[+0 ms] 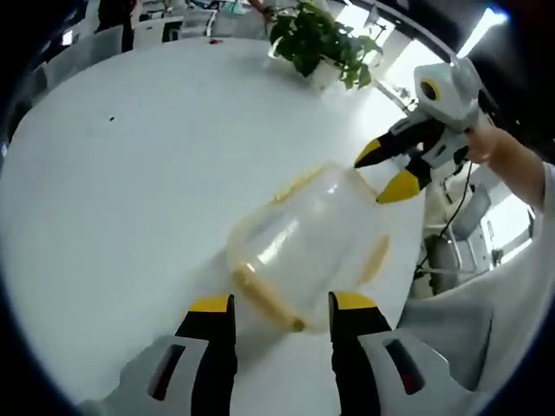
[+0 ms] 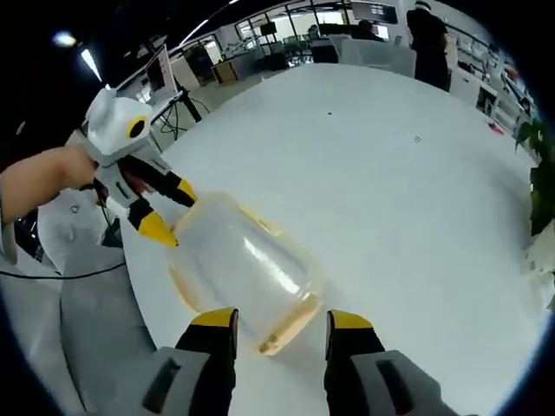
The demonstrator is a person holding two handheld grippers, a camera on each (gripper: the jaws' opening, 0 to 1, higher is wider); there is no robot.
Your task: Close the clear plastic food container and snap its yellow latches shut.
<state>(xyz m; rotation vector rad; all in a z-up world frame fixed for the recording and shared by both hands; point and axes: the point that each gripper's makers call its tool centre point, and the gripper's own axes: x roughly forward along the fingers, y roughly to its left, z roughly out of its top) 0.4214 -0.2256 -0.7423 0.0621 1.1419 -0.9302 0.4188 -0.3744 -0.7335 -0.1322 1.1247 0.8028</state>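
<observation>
A clear plastic food container [image 1: 303, 238] with its lid on lies on the white round table [image 1: 130, 173]. Yellow latches show along its sides; one latch [image 1: 264, 299] sits just ahead of my left gripper [image 1: 282, 303], whose jaws stand open on either side of it. My right gripper [image 1: 375, 180] is open at the container's opposite end, its tips close to the rim. In the right gripper view the container [image 2: 243, 260] lies ahead of my open right gripper [image 2: 279, 318], with a latch [image 2: 290, 325] between the jaws and the left gripper [image 2: 176, 215] open at the far end.
A potted green plant [image 1: 316, 39] stands at the table's far side, also at the edge of the right gripper view as the plant [image 2: 542, 173]. The table edge [image 2: 130, 286] runs close beside the container. Desks, chairs and a standing person [image 2: 429, 43] are beyond the table.
</observation>
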